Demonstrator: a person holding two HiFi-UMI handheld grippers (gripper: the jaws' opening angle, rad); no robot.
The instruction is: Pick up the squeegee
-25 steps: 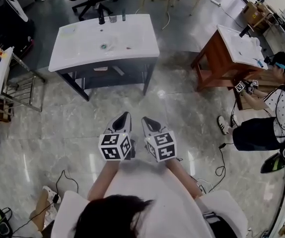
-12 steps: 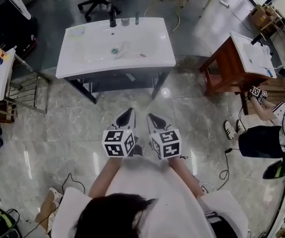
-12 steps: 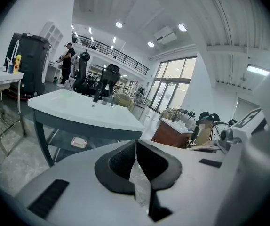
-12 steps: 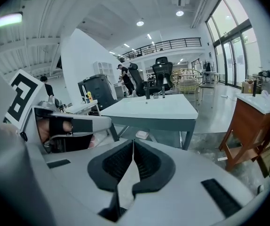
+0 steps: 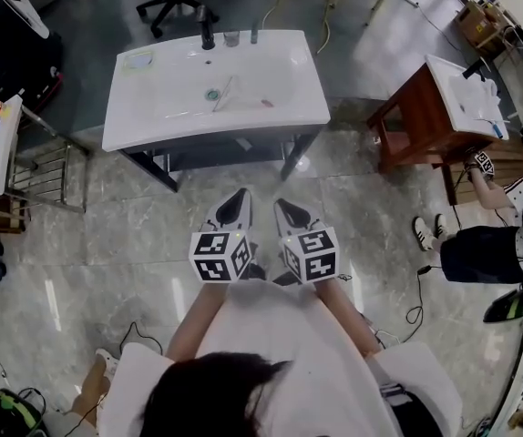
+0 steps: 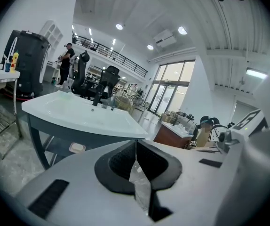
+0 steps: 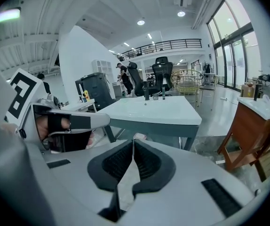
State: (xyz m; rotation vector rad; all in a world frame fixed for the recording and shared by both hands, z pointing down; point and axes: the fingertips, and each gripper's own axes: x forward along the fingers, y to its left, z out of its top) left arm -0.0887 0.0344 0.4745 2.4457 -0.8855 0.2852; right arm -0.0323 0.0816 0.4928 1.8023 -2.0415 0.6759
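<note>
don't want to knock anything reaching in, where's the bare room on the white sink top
Bare: the front rim of the white sink top and its right-hand flat. Crowded: the back edge with dish, faucet and cup, and the basin middle, where the squeegee lies beside the drain.

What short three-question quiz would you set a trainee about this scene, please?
1. True or false: the left gripper is shut on a tool.
2. The smaller white basin at the right rests on: A) a brown wooden stand; B) a black office chair; C) a wire basket.
3. Does either the left or the right gripper touch the large white rectangular washbasin on its dark metal frame?
Key: 1 false, its jaws are together with nothing between them; 2 A; 3 no, both hang over the grey marble floor, short of it.
</note>
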